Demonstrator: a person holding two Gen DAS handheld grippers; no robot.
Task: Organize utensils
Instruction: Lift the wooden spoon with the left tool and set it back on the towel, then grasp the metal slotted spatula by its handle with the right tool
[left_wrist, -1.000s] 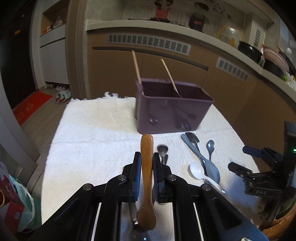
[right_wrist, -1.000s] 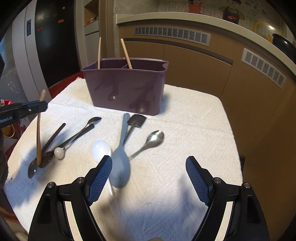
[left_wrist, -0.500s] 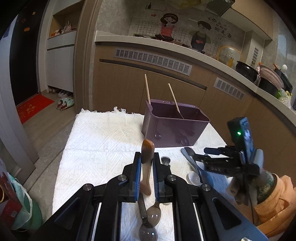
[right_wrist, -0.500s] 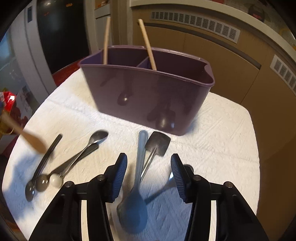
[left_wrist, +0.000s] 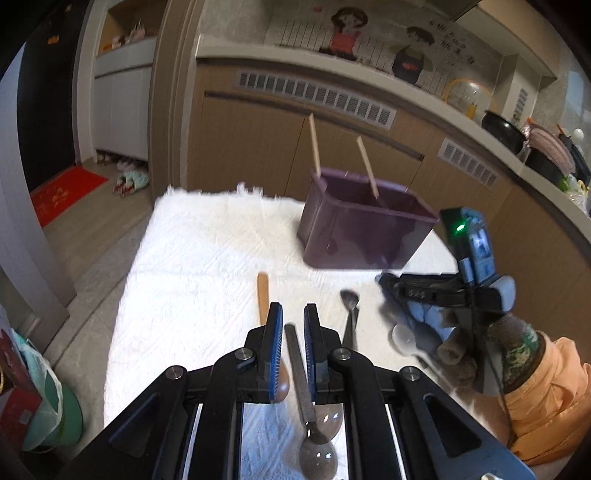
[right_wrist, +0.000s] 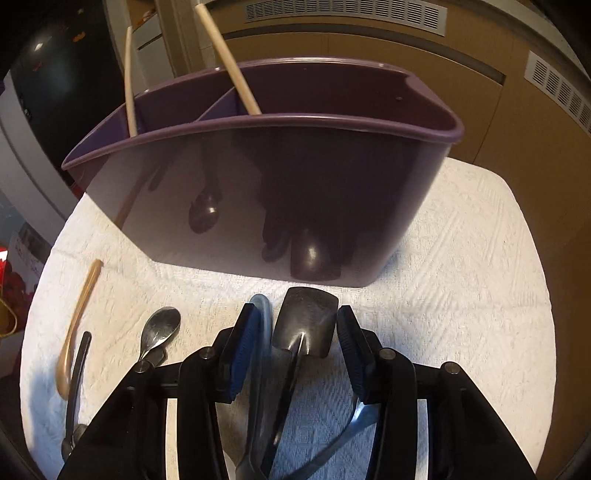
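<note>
Change since earlier frames: wooden spoon (left_wrist: 263, 297), a second ago clamped in the left gripper (left_wrist: 293, 317), now lies flat on the white cloth (left_wrist: 192, 258), at the left of the row of utensils.
Left gripper: lower centre of its own view; jaws nearly together and opening, released, nothing pressed; a dark flat handle (left_wrist: 301, 373) lies on the cloth below the gap.
Right gripper (right_wrist: 295, 332): earlier spread wide and farther from the caddy, now low over the cloth with jaws closing; black spatula (right_wrist: 306, 321) and blue-grey spoon handle (right_wrist: 264, 321) lie between the pads; whether the pads press them cannot be told.
Purple caddy (right_wrist: 332, 177): one, upper centre of the right view, two compartments visible.
Wooden sticks: two; one stick (right_wrist: 129, 85) in the left compartment, one stick (right_wrist: 229, 62) leaning beside the divider.
Loose utensils on the cloth: one metal spoon (right_wrist: 160, 326) at lower left, one white spoon (left_wrist: 404, 338) beside the right gripper in the left view.
Person: orange sleeve (left_wrist: 546, 398), lower right of the left view.
</note>
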